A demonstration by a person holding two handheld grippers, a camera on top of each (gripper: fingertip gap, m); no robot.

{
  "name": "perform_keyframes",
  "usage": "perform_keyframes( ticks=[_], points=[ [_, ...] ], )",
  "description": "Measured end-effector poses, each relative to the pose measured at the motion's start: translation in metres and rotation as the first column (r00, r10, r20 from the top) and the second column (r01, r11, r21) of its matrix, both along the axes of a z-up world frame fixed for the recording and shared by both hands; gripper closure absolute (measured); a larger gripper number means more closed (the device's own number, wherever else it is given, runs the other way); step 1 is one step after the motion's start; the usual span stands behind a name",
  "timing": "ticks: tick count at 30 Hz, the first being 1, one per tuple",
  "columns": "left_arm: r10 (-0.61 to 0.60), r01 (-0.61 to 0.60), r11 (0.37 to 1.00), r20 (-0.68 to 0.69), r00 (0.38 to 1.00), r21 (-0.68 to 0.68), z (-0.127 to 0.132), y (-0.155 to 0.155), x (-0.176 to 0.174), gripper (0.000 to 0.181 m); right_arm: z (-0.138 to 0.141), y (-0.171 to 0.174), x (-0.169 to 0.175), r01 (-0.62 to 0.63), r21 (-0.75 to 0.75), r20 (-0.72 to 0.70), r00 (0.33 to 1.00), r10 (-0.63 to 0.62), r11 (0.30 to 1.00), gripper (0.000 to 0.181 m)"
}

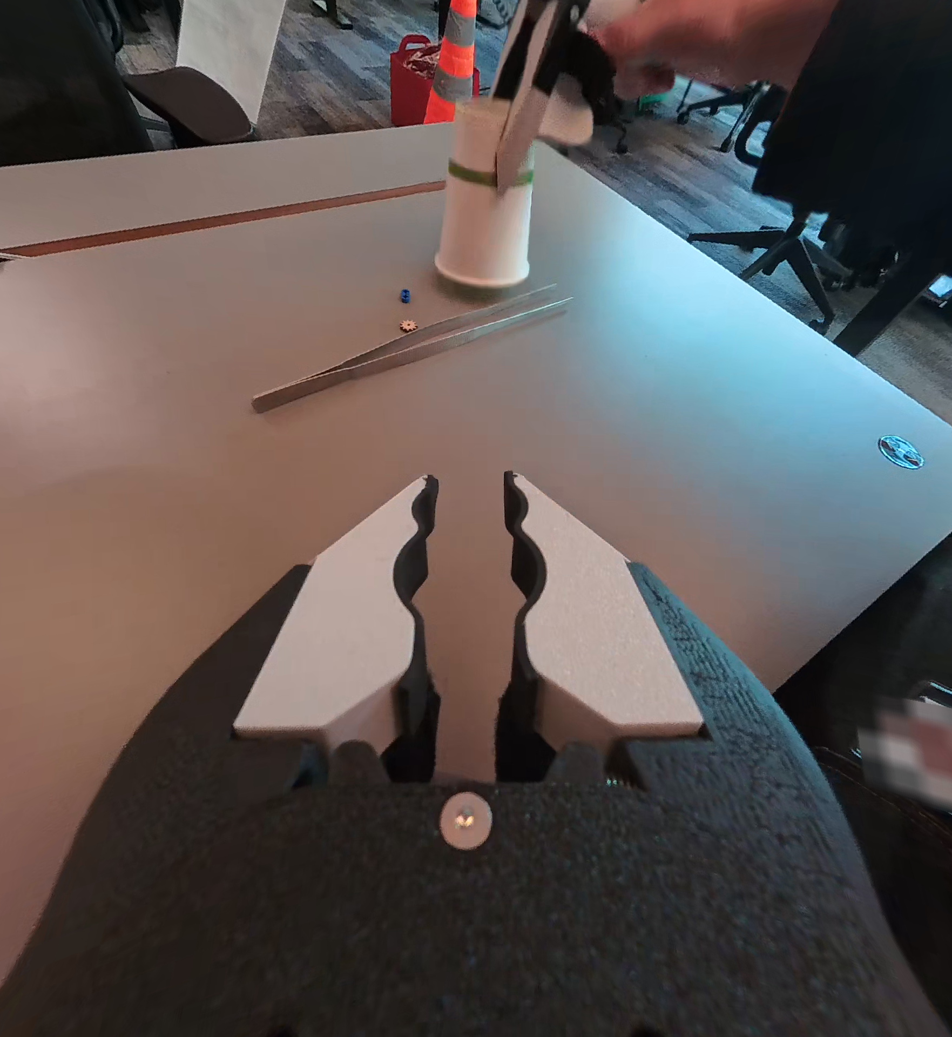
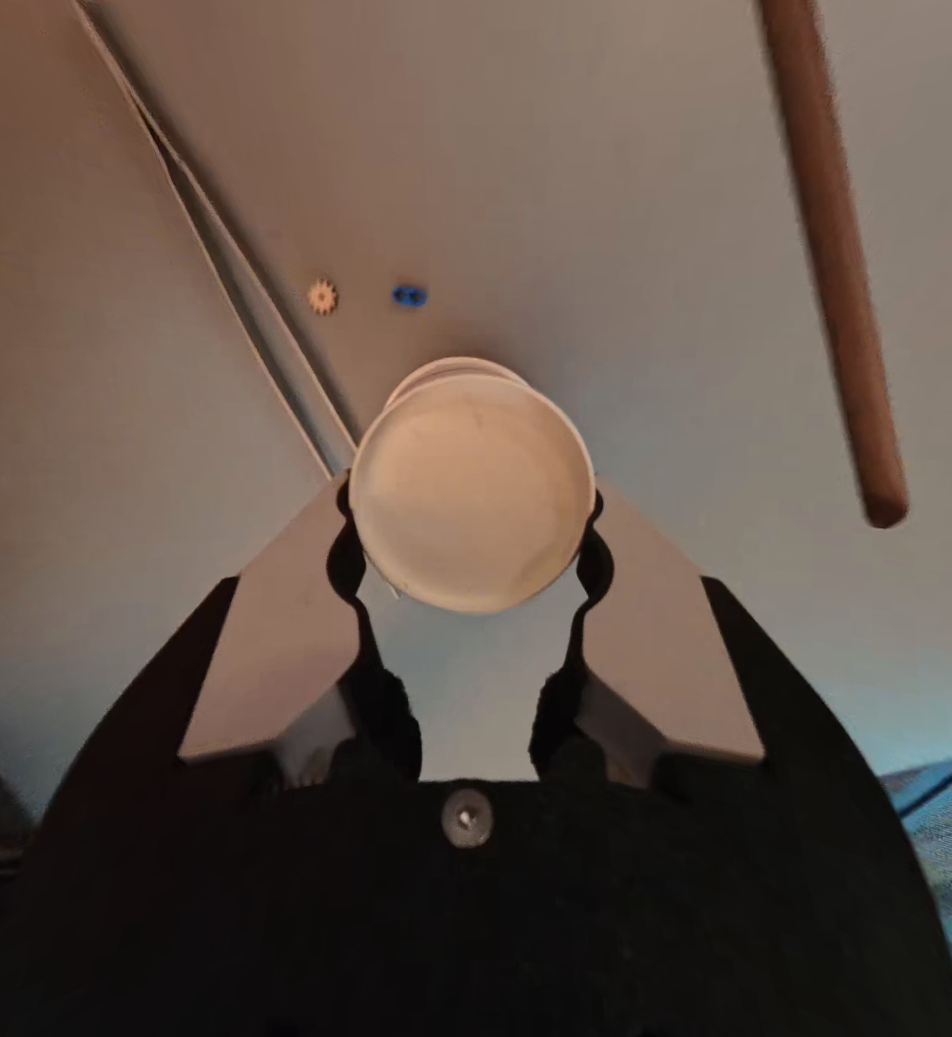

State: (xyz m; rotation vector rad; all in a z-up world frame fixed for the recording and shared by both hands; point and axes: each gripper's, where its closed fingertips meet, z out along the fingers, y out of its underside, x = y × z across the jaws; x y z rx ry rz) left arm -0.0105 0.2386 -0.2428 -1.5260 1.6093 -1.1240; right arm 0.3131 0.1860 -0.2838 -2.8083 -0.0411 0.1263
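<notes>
An upside-down white paper cup [image 1: 484, 224] with a green band stands on the grey table [image 1: 686, 393]. My right gripper [image 2: 470, 496] comes down on it from above, and its fingers [image 2: 294, 589] press both sides of the cup's upturned base [image 2: 470, 522]. In the left wrist view this gripper [image 1: 510, 163] is blurred, with a hand behind it. Metal tweezers [image 1: 406, 350] lie in front of the cup, next to a small tan gear [image 1: 408, 325] and a small blue piece [image 1: 405, 295]. My left gripper [image 1: 470, 477] hovers over bare table nearer the front, slightly open and empty.
A brown strip [image 1: 210, 221] runs across the table behind the cup. A round metal badge [image 1: 901, 452] sits near the right table edge. Beyond the table are an orange cone [image 1: 456, 62], a red bag [image 1: 409, 73] and office chair legs [image 1: 787, 252]. The gap from one gripper's tips to the other's is roughly 35 centimeters. The small blue piece [image 1: 405, 295] is closer to my right gripper, around 11 centimeters from its tips; the left tips are 30 centimeters off. Seen from the right wrist view [image 2: 416, 294] as well.
</notes>
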Motion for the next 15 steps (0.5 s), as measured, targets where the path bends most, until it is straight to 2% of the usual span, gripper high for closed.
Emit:
perform_keyframes(
  ticks=[4,6,8,9,11,13,14,15],
  points=[
    [0.007,-0.007,1.0,-0.001,1.0,0.003,-0.001,0.003,-0.001,0.157,0.046,0.019,0.02,0.021,0.2,0.171,0.984,-0.056,0.98,0.105],
    [0.006,-0.006,1.0,0.0,1.0,-0.008,0.0,0.003,-0.001,0.157,0.034,0.022,0.015,-0.005,0.21,0.203,0.978,-0.039,0.978,0.105],
    [0.001,-0.001,1.0,0.0,1.0,-0.008,0.0,0.002,-0.001,0.158,-0.009,0.006,0.011,-0.017,0.022,0.215,0.977,0.012,1.0,0.105],
    [0.0,0.0,1.0,0.003,1.0,-0.004,0.001,0.002,-0.001,0.158,-0.015,0.004,0.014,-0.011,-0.001,0.253,0.967,0.011,1.0,0.103],
    [0.0,0.0,1.0,0.008,1.0,0.002,0.002,0.001,-0.001,0.158,0.002,0.009,0.008,-0.026,0.067,0.246,0.969,0.009,0.997,0.103],
    [0.0,0.0,1.0,0.004,1.0,-0.001,0.002,0.002,-0.001,0.158,0.027,0.02,-0.002,-0.019,0.203,0.178,0.984,-0.018,0.979,0.103],
    [0.0,0.0,1.0,0.004,1.0,-0.008,0.001,0.002,-0.001,0.158,0.027,0.021,-0.004,-0.009,0.216,0.142,0.99,-0.022,0.976,0.103],
    [-0.001,0.001,1.0,0.004,1.0,-0.013,0.001,0.001,-0.001,0.158,0.013,0.016,-0.002,0.005,0.147,0.138,0.99,-0.025,0.989,0.103]
  ],
)
